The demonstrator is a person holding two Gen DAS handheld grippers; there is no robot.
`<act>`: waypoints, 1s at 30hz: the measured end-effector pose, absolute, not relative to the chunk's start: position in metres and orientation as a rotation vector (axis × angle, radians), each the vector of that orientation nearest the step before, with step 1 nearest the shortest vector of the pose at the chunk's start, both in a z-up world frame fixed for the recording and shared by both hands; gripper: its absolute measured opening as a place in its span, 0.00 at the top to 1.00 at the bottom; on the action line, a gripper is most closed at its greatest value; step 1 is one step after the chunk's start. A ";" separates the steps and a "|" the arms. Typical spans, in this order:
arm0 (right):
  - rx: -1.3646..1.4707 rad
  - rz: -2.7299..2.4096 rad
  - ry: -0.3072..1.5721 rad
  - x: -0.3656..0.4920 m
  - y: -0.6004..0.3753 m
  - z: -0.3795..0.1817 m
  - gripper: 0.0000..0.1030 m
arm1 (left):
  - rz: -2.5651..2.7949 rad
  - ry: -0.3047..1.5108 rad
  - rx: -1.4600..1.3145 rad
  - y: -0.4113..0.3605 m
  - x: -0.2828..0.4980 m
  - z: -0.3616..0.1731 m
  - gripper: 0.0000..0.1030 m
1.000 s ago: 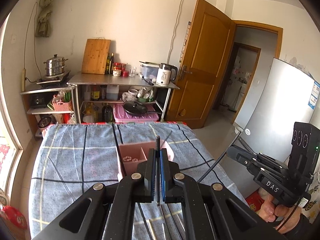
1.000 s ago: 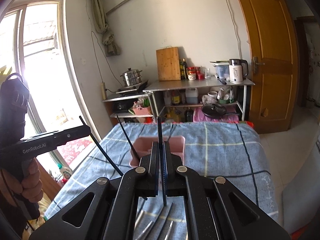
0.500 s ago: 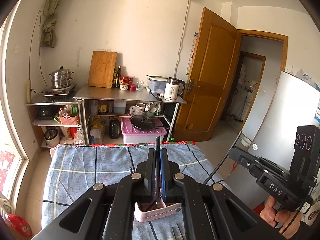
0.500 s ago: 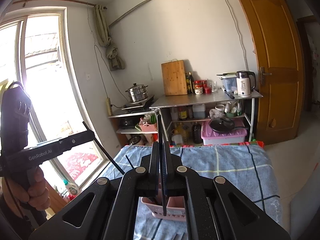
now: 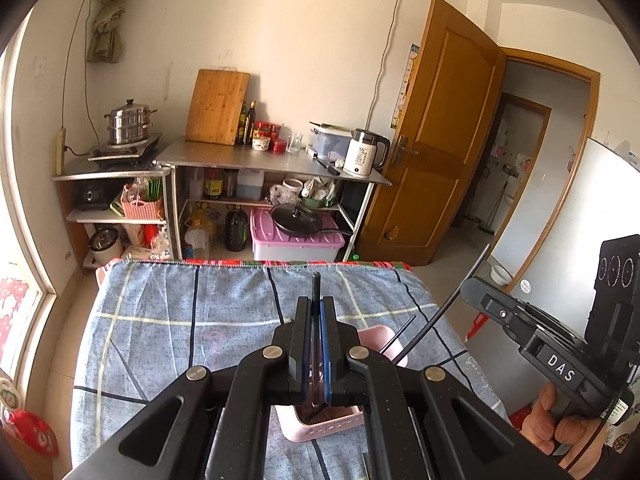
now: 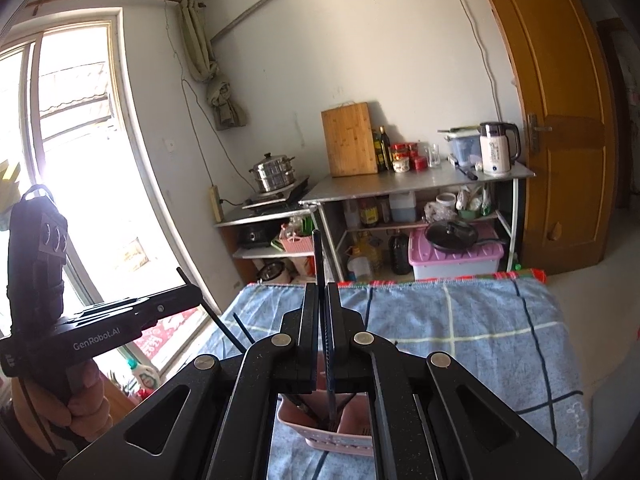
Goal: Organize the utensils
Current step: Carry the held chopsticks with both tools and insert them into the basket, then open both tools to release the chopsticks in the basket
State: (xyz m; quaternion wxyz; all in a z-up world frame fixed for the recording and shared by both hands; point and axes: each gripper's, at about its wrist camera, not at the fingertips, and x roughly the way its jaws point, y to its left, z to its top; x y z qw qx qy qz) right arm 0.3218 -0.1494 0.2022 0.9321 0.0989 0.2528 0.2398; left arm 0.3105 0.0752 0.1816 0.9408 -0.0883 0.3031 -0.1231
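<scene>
From the left wrist view, the left gripper point(image 5: 316, 344) has its jaws clamped on a thin black chopstick point(image 5: 315, 284), its tip poking out toward twelve o'clock. The pink holder point(image 5: 320, 426) sits directly beneath on the blue checked cloth point(image 5: 160, 320) of the worktop. If the stick descends at a slant, I reckon it could catch the rim and tip that light holder.

From the right wrist view, the right gripper point(image 6: 323, 320) pinches another black chopstick point(image 6: 317, 248), above the same pink holder point(image 6: 336, 436). The left gripper's stick point(image 6: 208, 308) angles in from nine o'clock; the two might collide.
</scene>
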 end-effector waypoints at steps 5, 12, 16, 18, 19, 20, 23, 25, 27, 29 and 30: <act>0.205 0.487 0.570 0.328 -0.149 0.178 1.00 | -0.250 0.658 -0.175 0.071 0.318 0.157 0.96; 0.209 0.483 0.603 0.330 -0.153 0.165 1.00 | -0.234 0.671 -0.174 0.070 0.320 0.138 0.96; 0.233 0.502 0.608 0.323 -0.160 0.166 1.00 | -0.215 0.658 -0.175 0.072 0.314 0.137 0.95; 0.240 0.506 0.617 0.320 -0.164 0.165 1.00 | -0.202 0.649 -0.172 0.074 0.309 0.138 0.94; 0.240 0.508 0.618 0.316 -0.166 0.164 0.99 | -0.197 0.644 -0.171 0.075 0.306 0.139 0.91; 0.236 0.507 0.619 0.311 -0.168 0.164 0.99 | -0.195 0.637 -0.169 0.075 0.303 0.141 0.90; 0.225 0.504 0.617 0.299 -0.173 0.162 0.96 | -0.185 0.610 -0.165 0.077 0.289 0.144 0.83; 0.220 0.504 0.611 0.288 -0.177 0.162 0.94 | -0.183 0.597 -0.172 0.078 0.277 0.145 0.82; 0.214 0.498 0.609 0.278 -0.181 0.161 0.93 | -0.188 0.584 -0.177 0.077 0.264 0.145 0.82; 0.212 0.497 0.607 0.266 -0.185 0.158 0.92 | -0.190 0.573 -0.180 0.076 0.250 0.142 0.82; 0.205 0.496 0.609 0.260 -0.187 0.157 0.92 | -0.198 0.568 -0.182 0.075 0.241 0.139 0.82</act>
